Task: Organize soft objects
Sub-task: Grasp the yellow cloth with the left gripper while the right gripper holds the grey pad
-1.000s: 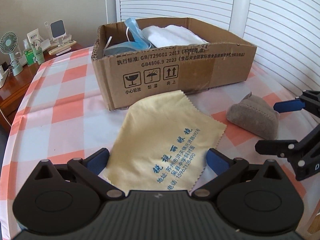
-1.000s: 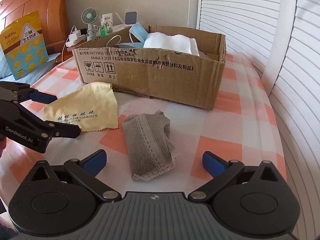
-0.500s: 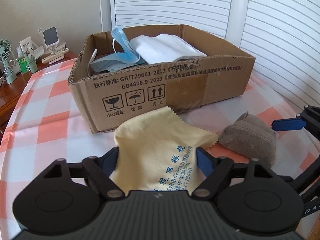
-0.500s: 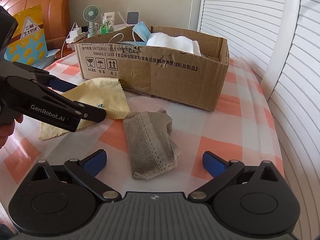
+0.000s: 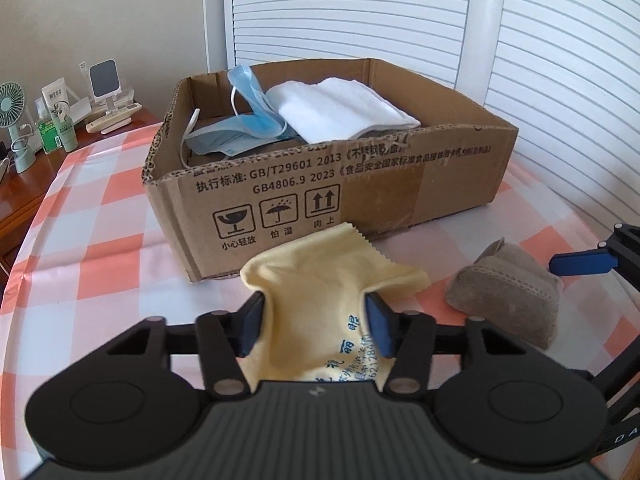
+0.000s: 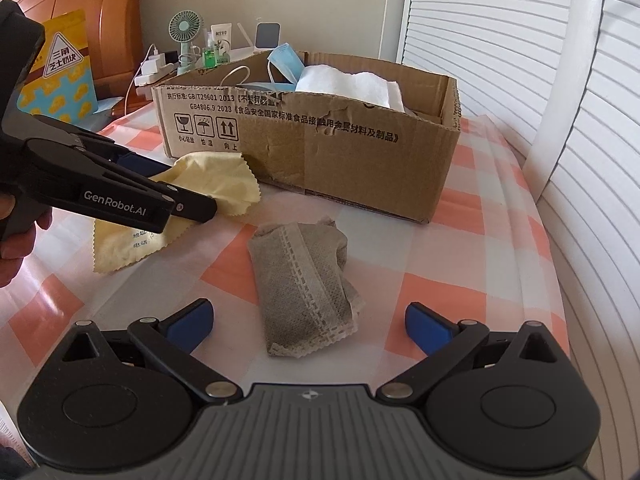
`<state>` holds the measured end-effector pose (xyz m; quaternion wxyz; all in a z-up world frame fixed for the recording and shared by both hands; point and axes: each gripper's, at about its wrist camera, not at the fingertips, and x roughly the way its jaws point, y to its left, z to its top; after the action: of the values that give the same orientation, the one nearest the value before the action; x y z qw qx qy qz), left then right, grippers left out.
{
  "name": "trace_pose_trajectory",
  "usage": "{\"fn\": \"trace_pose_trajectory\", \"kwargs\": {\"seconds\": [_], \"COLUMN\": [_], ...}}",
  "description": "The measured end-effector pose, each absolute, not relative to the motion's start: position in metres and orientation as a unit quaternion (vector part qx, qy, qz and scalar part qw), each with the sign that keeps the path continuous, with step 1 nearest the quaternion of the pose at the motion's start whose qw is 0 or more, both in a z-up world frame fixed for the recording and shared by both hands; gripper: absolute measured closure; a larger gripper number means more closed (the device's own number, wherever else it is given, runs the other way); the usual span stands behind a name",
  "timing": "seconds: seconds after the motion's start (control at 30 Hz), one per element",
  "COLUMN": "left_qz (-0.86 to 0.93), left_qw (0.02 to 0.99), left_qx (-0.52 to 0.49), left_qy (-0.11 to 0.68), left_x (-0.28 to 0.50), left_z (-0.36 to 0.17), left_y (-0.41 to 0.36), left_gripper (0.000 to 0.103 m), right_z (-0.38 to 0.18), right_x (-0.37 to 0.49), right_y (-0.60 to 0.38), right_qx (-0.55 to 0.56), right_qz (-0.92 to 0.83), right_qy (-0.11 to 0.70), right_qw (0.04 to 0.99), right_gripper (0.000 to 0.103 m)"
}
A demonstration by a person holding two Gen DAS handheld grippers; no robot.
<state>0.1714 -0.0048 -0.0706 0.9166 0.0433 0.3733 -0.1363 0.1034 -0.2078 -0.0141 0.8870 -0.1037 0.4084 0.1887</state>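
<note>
My left gripper (image 5: 314,322) has just been closing its jaws, and the yellow cloth (image 5: 320,292) is bunched up between the blue pads (image 5: 253,322), which press into it from both sides; I read that as a grip taking hold, though the cloth's near end lies on the checked tablecloth (image 5: 100,264). In the right wrist view the same gripper comes in from nine o'clock, its tips over the cloth, a hand (image 6: 16,236) on its handle.

My right gripper (image 6: 308,320) stands wide apart and holds nothing. The grey pouch (image 6: 304,288) lies flat on the tablecloth between its fingers, touching neither one.

At twelve o'clock from both tools sits the cardboard box (image 5: 360,184), just beyond the cloth's far corner. It already holds a blue face mask (image 5: 244,120) and a folded white towel (image 5: 340,112). A small fan (image 5: 12,120) and bottles stand on a side table at ten o'clock.

I judge the step in hand to be picking up the cloth. Next I need to lift it clear of the box's near wall, carry it forward over the opening and let go; thin fabric may slip or drag. The pouch would follow, with the right gripper.
</note>
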Motion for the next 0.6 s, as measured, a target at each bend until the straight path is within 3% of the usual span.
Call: {"fn": "trace_pose_trajectory", "kwargs": {"seconds": [0.3,0.47,0.6], "left_qz": [-0.156,-0.162,-0.166], "left_qw": [0.915,0.914,0.912], "left_qx": [0.042,0.045,0.041], "left_qy": [0.368,0.369,0.372], "left_x": [0.161,0.160,0.161], "left_z": [-0.069,-0.067,-0.067], "left_y": [-0.002,-0.002,0.000], "left_gripper": [0.082,0.084,0.084], "right_z": [-0.010,-0.008,-0.010], "right_x": [0.108,0.116,0.121], "right_y": [-0.206,-0.197,-0.189], "right_qx": [-0.088,-0.110,-0.127], "right_qz": [0.191,0.202,0.199], "right_qy": [0.403,0.398,0.393], "right_qw": [0.891,0.888,0.889], "right_gripper": [0.002,0.020,0.028]}}
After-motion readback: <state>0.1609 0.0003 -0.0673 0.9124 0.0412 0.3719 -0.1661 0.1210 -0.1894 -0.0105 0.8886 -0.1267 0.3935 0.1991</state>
